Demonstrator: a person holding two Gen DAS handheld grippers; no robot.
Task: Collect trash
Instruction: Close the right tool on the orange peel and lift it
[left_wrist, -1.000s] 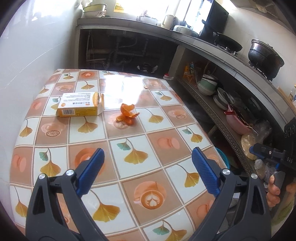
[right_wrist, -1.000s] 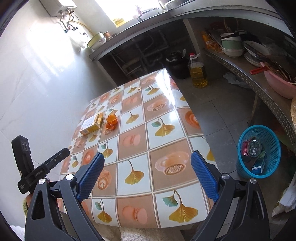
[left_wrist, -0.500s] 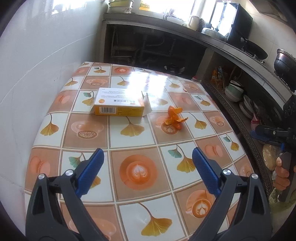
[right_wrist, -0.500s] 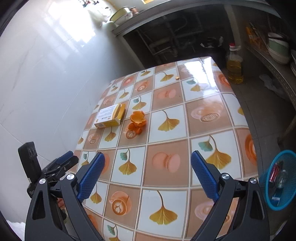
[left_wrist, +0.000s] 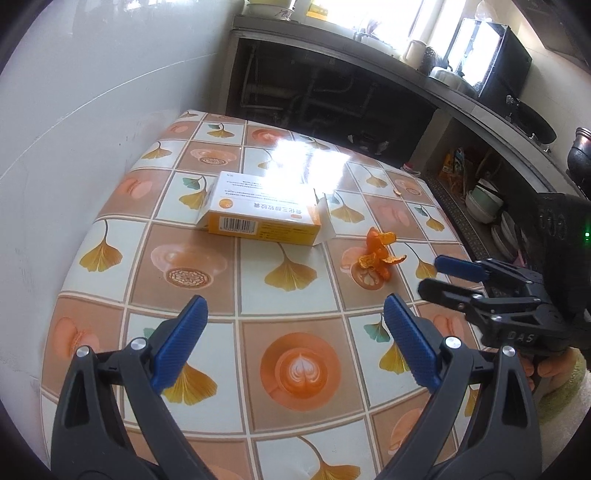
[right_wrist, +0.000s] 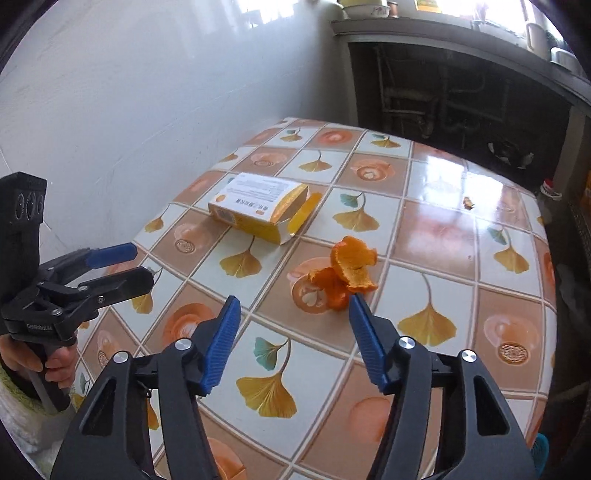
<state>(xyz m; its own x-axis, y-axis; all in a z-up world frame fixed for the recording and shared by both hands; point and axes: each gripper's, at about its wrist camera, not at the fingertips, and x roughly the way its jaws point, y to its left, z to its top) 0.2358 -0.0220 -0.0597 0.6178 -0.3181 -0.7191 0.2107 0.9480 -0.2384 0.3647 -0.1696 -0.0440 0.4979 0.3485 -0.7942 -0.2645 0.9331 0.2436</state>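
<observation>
A yellow and white cardboard box (left_wrist: 258, 208) with an open end flap lies on the tiled table (left_wrist: 221, 325); it also shows in the right wrist view (right_wrist: 258, 206). Orange peel (left_wrist: 380, 254) lies to its right, and in the right wrist view (right_wrist: 345, 273). My left gripper (left_wrist: 295, 332) is open and empty, above the table short of the box. My right gripper (right_wrist: 293, 321) is open and empty, its tips just short of the peel. Each gripper shows in the other's view: the right one (left_wrist: 432, 275) and the left one (right_wrist: 142, 264).
A white tiled wall (left_wrist: 92, 110) runs along the table's left side. A dark counter with shelves of bowls (left_wrist: 484, 203) stands behind and to the right. A small peel scrap (right_wrist: 468, 202) lies at the far right of the table. A blue basket's rim (right_wrist: 540, 454) shows at the lower right.
Both grippers have moved forward over the table towards the box and peel. The right gripper has swung left onto the peel, and the blue basket has slipped nearly out of its view.
</observation>
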